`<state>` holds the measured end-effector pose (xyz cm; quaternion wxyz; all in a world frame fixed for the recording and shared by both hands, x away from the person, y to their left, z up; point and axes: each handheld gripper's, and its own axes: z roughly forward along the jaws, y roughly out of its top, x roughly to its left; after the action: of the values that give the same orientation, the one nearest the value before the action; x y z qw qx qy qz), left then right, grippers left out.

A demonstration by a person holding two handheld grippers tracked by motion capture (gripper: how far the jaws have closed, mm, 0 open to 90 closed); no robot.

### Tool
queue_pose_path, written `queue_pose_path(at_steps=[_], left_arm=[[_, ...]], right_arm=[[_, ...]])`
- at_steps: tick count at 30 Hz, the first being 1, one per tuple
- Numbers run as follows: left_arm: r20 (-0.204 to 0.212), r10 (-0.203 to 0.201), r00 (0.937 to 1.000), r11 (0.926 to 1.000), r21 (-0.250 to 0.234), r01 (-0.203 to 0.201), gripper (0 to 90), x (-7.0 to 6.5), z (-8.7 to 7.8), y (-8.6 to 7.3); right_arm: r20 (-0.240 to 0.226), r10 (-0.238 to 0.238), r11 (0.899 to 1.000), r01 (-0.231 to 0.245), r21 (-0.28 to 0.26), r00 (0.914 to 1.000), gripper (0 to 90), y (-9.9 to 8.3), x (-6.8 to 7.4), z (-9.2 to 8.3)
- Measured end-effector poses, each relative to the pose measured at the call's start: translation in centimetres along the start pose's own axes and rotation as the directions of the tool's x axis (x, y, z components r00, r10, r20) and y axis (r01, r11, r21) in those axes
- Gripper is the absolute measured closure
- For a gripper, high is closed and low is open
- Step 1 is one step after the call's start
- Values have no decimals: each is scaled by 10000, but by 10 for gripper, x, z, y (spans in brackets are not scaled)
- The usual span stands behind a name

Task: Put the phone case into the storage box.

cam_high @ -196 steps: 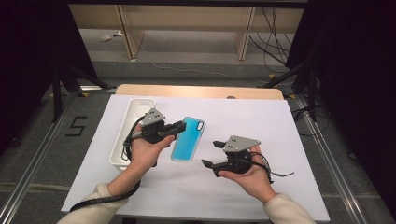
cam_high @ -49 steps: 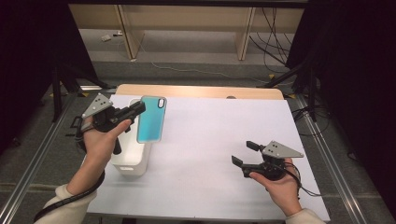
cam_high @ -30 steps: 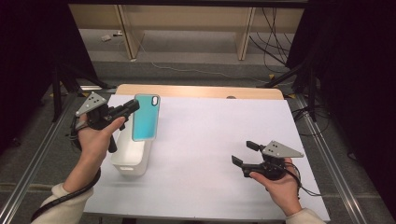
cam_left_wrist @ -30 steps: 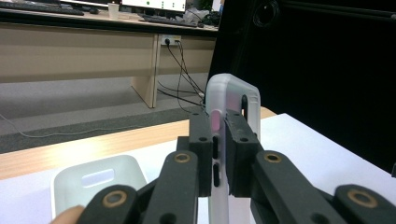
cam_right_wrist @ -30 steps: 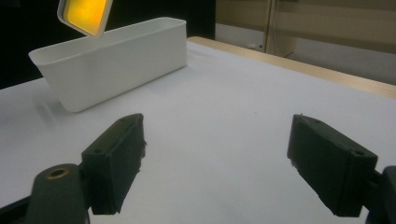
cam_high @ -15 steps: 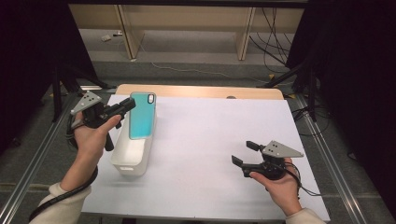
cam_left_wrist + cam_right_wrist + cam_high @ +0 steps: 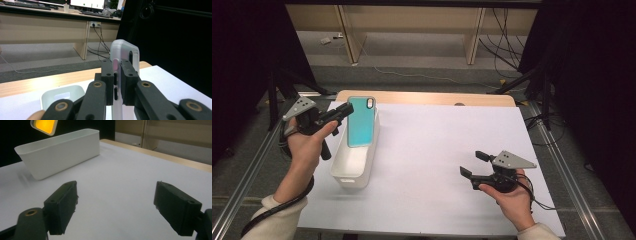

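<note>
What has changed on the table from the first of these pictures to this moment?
The left gripper has carried the turquoise phone case from the middle of the table leftward, and now holds it clamped above the far end of the white bin. The bin has come out from behind the left hand into plain view. The right gripper has drawn back to the right and hovers open above the white table.

Left hand: raised at the left, forearm reaching in from the bottom edge. Left gripper: pointing rightward, jaws clamped tight on a thin upright edge. Right hand: low at the right, palm up. Right gripper: pointing left, jaws wide apart, nothing between them.
</note>
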<state>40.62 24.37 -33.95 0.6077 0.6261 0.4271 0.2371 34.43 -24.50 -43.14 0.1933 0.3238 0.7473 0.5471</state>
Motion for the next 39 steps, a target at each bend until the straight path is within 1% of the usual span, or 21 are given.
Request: queue_pose_path(at_steps=[2, 3, 5, 12, 14, 15, 16, 17, 18, 19, 23, 24, 29, 30, 31, 32, 33, 34, 35, 36, 39], left_arm=[[-1, -10, 10000, 10000, -1, 10, 824, 0, 0, 0], [14, -1, 10000, 10000, 4, 1, 824, 1, 0, 0], [-3, -8, 10000, 10000, 5, 8, 824, 2, 0, 0], [-20, 42, 10000, 10000, 52, -42, 824, 5, 2, 2], [6, 99, 10000, 9999, 95, -99, 824, 7, 2, 2], [1, 90, 10000, 9999, 90, -90, 824, 7, 3, 2], [-17, 115, 9999, 9999, 96, -114, 824, 8, 3, 2], [-56, 95, 9999, 9999, 106, -95, 824, 9, 3, 3], [-79, 101, 9999, 9999, 99, -100, 824, 9, 2, 3], [-75, 113, 9999, 9999, 59, -112, 824, 10, 2, 4], [-94, 160, 9998, 9999, 57, -159, 824, 11, 3, 5], [-81, 198, 9998, 9998, 58, -198, 824, 11, 3, 6], [-73, 224, 9997, 9997, 46, -224, 824, 13, 4, 7], [-63, 255, 9997, 9997, 52, -255, 824, 13, 5, 7], [-46, 252, 9997, 9997, 53, -252, 824, 14, 5, 7], [-50, 258, 9997, 9997, 44, -258, 824, 14, 5, 7], [-62, 263, 9996, 9996, 37, -263, 824, 15, 6, 7], [-63, 227, 9997, 9997, 25, -227, 824, 15, 6, 7], [-55, 218, 9997, 9998, 29, -218, 824, 16, 6, 7], [-57, 235, 9997, 9997, 36, -234, 824, 17, 6, 7], [-38, 255, 9997, 9997, 4, -255, 824, 18, 7, 7]], right_arm=[[-26, 53, 10000, -53, -2, 10000, 204, 0, 0, 1], [-93, 257, 9996, -256, 77, 9996, 204, 0, 2, 1], [-78, 156, 9998, -155, 158, 9998, 204, 1, 1, -1], [-103, 248, 9997, -247, 60, 9996, 204, 0, 2, 0], [18, 50, 10000, -50, 10, 10000, 204, 0, 0, 0], [-101, 256, 9997, -255, 42, 9996, 204, 0, 1, 0], [-5, 236, 9996, -236, 130, 9997, 204, 1, 1, -1], [29, 220, 9989, -221, 425, 9998, 204, 2, 1, -4], [54, 195, 9998, -195, 82, 9998, 204, 1, 1, -2], [94, 123, 9993, -127, 352, 9999, 204, 2, 1, -4], [89, 135, 9994, -138, 330, 9999, 204, 2, 1, -4], [38, 158, 9999, -158, 11, 9999, 204, 1, 1, -2], [9, 303, 9995, -303, 35, 9995, 204, 2, 3, -3], [-103, 244, 9996, -245, -130, 9996, 204, 1, 2, -3], [84, 166, 9995, -168, 265, 9998, 204, 2, 2, -7], [131, 177, 9995, -180, 264, 9998, 203, 2, 2, -8], [-25, 373, 9993, -373, -47, 9993, 203, 1, 3, -6], [80, 262, 9996, -262, -95, 9996, 203, 1, 3, -6], [-22, 288, 9993, -289, -256, 9996, 203, 0, 3, -5], [146, 198, 9997, -200, 152, 9997, 203, 2, 2, -9], [137, 194, 9997, -196, 159, 9997, 202, 2, 2, -10]])
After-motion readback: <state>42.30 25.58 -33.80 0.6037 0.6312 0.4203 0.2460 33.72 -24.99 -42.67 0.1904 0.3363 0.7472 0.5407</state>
